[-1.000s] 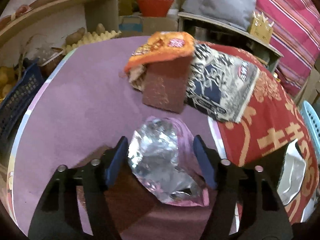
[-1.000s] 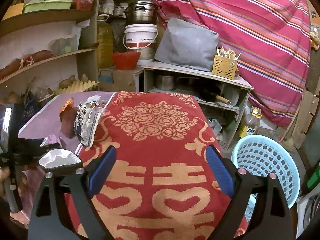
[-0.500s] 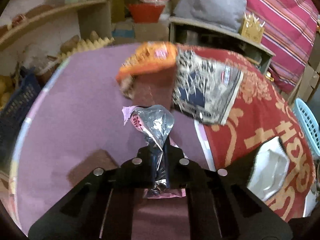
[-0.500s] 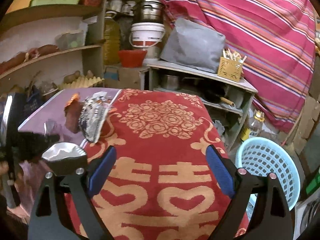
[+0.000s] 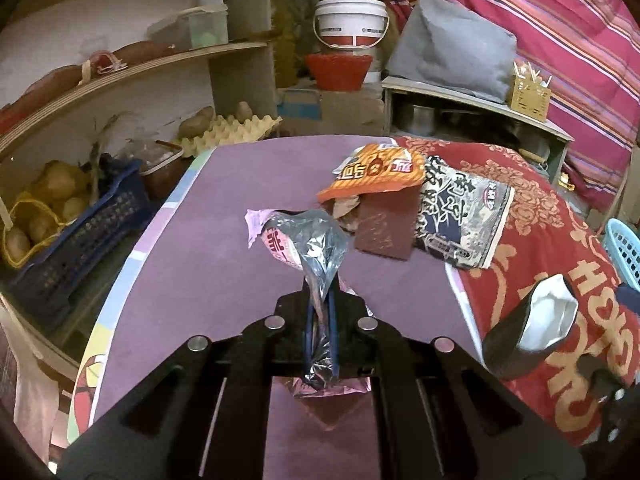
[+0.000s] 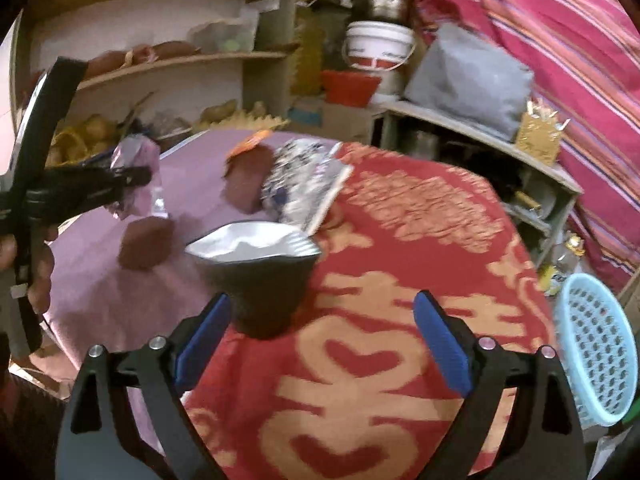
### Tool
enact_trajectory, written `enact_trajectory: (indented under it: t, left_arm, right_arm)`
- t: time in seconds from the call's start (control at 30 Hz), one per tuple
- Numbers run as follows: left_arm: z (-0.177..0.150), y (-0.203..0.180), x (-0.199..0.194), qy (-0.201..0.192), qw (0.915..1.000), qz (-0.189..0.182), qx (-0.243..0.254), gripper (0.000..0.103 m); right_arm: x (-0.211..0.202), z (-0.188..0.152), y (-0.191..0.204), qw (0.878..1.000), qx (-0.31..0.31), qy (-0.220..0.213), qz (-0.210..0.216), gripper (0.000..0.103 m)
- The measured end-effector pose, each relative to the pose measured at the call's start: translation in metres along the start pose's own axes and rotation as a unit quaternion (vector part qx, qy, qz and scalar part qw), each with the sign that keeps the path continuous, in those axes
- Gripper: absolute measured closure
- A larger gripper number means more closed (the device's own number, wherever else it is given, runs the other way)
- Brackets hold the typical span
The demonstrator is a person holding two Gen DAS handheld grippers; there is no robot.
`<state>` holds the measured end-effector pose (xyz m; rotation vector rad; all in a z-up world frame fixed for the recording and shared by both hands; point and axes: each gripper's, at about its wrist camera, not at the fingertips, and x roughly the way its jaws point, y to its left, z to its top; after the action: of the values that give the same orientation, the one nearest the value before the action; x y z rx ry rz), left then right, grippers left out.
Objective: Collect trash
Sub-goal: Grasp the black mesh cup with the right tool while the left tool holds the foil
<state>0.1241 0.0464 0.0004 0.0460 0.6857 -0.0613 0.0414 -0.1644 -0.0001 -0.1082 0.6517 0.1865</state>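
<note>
Purple tabletop [image 5: 224,248]: left gripper [image 5: 320,320] pinching foil wrapper [image 5: 316,248]; thin grip risking slipping. Right gripper [image 6: 320,344] gaping wide, empty, black pouch [image 6: 264,276] at 11 o'clock, tipping risk.

Left wrist: close above the tabletop [image 5: 240,208], facing the orange wrapper [image 5: 376,174].
Right wrist: right of it, angled leftward.
Shared: orange wrapper [image 6: 250,142], shelves.

Wooden shelves [image 5: 132,80], striped curtain [image 5: 560,40], probably dim light.
</note>
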Motion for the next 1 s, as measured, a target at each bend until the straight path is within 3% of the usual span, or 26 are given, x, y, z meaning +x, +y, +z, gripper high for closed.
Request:
enact_trajectory:
  t: [0.33,0.83,0.9,0.93,0.97,1.0]
  left_arm:
    - [-0.007,0.019,0.0,0.003,0.9999,-0.004,-0.015,0.099]
    - [-0.011,0.038,0.012,0.017,0.9995,0.008,-0.027,0.099]
    - [-0.011,0.041,0.015,0.021,0.9993,0.01,-0.03,0.099]
    - [-0.012,0.042,0.016,0.021,0.9992,0.011,-0.031,0.099]
    - [-0.012,0.043,0.016,0.021,0.9992,0.013,-0.032,0.099]
    - [-0.012,0.044,0.016,0.021,0.9991,0.013,-0.033,0.099]
  right_arm:
    - [0.046,0.032,0.008,0.999,0.034,0.013,-0.02,0.012]
    - [0.093,0.04,0.034,0.998,0.044,0.047,-0.018,0.013]
    - [0.095,0.04,0.034,0.998,0.045,0.048,-0.02,0.014]
    - [0.095,0.04,0.035,0.998,0.042,0.046,-0.021,0.018]
    - [0.097,0.041,0.037,0.998,0.038,0.047,-0.02,0.029]
    - [0.097,0.041,0.038,0.998,0.034,0.048,-0.018,0.029]
